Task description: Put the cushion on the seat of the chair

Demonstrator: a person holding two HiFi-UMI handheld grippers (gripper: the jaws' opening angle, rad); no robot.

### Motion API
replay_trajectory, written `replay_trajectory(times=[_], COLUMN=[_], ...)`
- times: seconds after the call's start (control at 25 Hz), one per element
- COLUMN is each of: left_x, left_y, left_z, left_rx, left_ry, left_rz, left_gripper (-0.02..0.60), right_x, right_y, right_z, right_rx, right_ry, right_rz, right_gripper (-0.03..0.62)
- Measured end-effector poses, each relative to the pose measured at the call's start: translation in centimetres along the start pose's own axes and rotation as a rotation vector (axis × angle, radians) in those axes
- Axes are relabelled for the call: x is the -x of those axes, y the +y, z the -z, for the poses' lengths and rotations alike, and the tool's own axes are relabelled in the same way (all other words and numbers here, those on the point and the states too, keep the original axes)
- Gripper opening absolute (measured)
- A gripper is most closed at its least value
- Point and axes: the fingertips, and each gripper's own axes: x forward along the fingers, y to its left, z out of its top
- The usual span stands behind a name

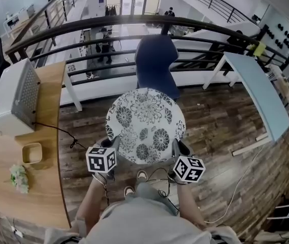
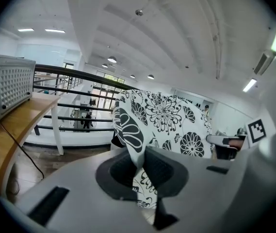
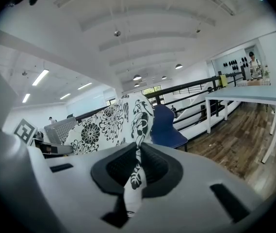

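Observation:
A round white cushion (image 1: 145, 125) with black flower print hangs in the air in front of me, held by both grippers. My left gripper (image 1: 110, 145) is shut on its lower left edge, with cushion (image 2: 164, 118) fabric pinched between the jaws. My right gripper (image 1: 179, 147) is shut on the lower right edge, the cushion (image 3: 109, 122) hem running between its jaws. The blue chair (image 1: 155, 62) stands just beyond the cushion, by the railing; its seat is mostly hidden behind the cushion. From the right gripper view the chair (image 3: 165, 125) shows to the right of the fabric.
A black railing (image 1: 134, 27) runs across behind the chair. A wooden desk (image 1: 42, 151) at left carries a grey perforated box (image 1: 13, 98), a small tan tray (image 1: 32, 153) and flowers (image 1: 19, 178). A white table (image 1: 253, 85) stands at right. Cables (image 1: 230, 187) lie on the wooden floor.

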Motion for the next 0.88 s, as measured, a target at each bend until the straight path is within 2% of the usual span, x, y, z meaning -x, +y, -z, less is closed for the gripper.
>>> replay_trajectory(times=[0.24, 0.72, 0.88], left_x=[-3.5, -14.4, -17.7], left_y=[0.8, 0.4, -0.4], left_z=[-1.2, -9.3, -10.8], left_rx=[-0.011, -0.018, -0.024], left_ry=[0.029, 0.023, 0.039], left_rz=[0.005, -0.006, -0.002], left_gripper=[0.025, 0.025, 0.025], right_x=[-3.4, -13.3, -15.6], right_y=[-2.1, -8.1, -10.8], right_z=[-0.4, -7.7, -9.3], right_rx=[-0.032, -0.045, -0.061], right_ry=[0.014, -0.001, 0.0], right_rz=[0.028, 0.01, 0.016], right_gripper=[0.025, 0.025, 0.025])
